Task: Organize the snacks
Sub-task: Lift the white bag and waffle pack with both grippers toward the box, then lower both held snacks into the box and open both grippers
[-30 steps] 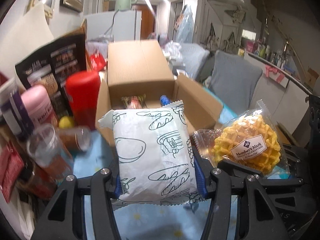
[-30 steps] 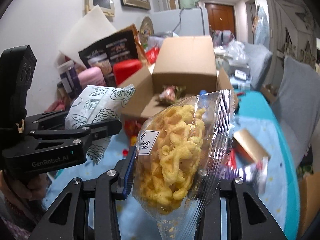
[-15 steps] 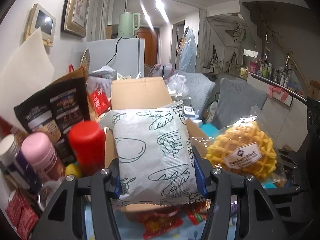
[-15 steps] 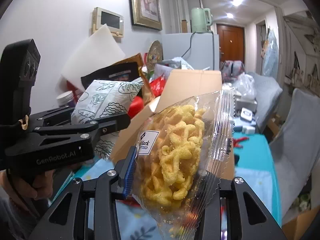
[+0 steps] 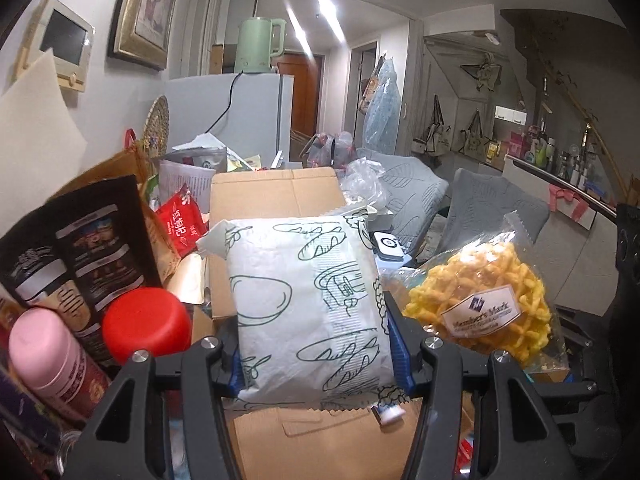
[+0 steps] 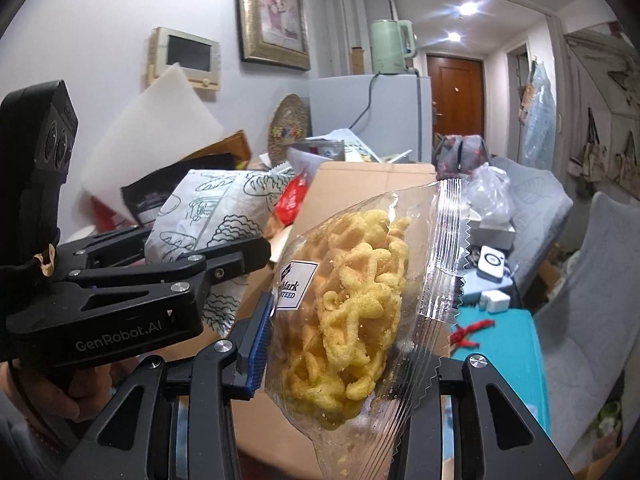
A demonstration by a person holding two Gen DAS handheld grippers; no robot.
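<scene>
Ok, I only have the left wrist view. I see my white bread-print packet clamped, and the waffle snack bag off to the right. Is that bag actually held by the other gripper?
Observer: Yes. In the right wrist view the right gripper is shut on the waffle snack bag, pads on both sides.
Operator: Can you see who holds my gripper?
Observer: A hand wraps the left gripper's handle, low at the left.
Operator: Anything on the table beyond the cardboard box?
Observer: A red string lies on the teal tabletop.
</scene>
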